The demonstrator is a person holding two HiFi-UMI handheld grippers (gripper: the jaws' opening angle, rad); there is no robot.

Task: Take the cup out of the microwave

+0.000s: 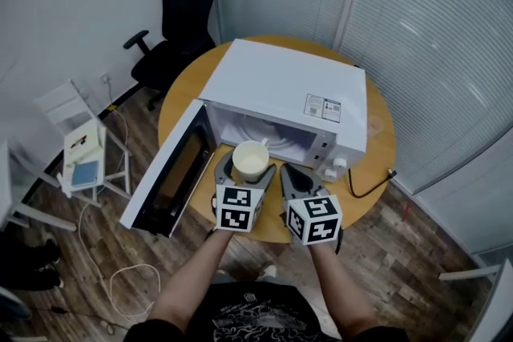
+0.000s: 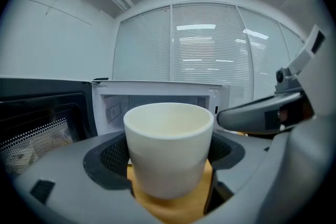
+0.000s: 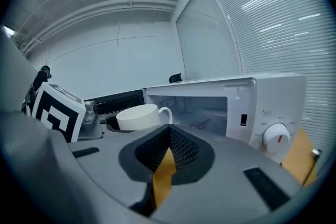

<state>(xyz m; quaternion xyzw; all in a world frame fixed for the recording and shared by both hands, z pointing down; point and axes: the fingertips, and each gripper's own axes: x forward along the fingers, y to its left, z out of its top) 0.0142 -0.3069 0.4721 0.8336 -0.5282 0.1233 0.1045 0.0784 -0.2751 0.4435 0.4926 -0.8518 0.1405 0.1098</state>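
Centre of the head view: left gripper pinches the cream cup just outside the open microwave, over the round table. Right gripper sits beside it, jaws pressed together, empty.

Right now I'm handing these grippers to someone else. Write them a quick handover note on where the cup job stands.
Left gripper: shut on the cup, which is upright.
Right gripper: shut, empty, beside the left one.
Cup: outside the microwave, just in front of its opening; door wide open.
Done: cup is out of the cavity.
Left: probably set it on the table and release.
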